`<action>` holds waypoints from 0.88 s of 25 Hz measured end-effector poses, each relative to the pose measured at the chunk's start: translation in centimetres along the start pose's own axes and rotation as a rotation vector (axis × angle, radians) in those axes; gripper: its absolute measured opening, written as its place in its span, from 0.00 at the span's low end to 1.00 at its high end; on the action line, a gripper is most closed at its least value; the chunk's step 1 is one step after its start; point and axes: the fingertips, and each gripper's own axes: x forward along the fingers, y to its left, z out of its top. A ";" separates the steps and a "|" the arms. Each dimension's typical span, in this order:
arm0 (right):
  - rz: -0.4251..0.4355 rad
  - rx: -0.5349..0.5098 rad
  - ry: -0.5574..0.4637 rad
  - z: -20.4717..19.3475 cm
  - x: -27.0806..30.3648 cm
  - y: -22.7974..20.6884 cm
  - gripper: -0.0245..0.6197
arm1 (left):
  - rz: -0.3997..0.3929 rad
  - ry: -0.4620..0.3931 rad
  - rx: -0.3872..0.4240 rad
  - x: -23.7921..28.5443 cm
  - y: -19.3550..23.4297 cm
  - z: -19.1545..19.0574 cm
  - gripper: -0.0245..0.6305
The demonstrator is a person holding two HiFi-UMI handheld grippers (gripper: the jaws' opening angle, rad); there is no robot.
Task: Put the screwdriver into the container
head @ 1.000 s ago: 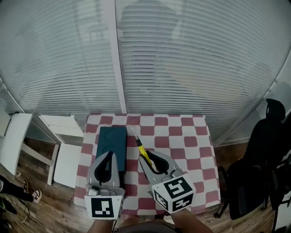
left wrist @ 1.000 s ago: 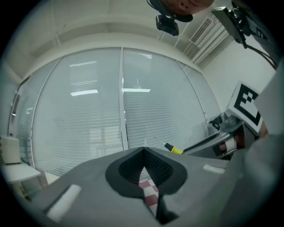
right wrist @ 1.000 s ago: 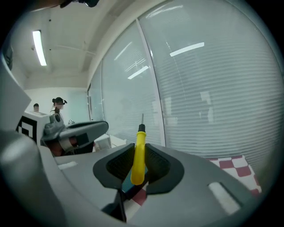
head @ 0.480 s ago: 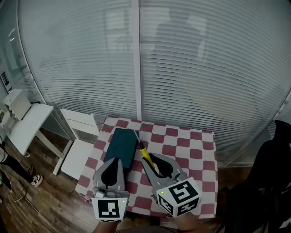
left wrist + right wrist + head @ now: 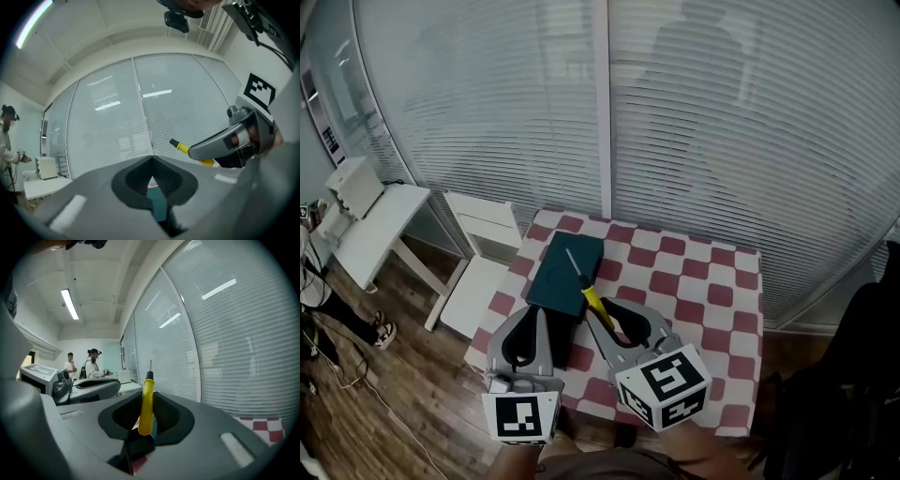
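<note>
Right gripper (image 5: 598, 316): clamped on yellow screwdriver (image 5: 592, 299), tip over teal container (image 5: 551, 281). Left gripper (image 5: 540, 315): jaws together, empty, near edge. Checked table (image 5: 703, 286); white chair (image 5: 483, 258) left.

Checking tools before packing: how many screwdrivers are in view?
1. The screwdriver is gripped in the right gripper, above the teal container. Others could be hidden under the grippers.

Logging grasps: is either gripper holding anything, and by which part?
The right gripper grips the screwdriver by its yellow handle; the left gripper is shut and empty.
</note>
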 end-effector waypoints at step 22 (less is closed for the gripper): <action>-0.335 0.018 0.035 -1.2 7.0 6.2 0.19 | -0.324 -0.115 -0.061 1.6 9.8 -1.5 0.04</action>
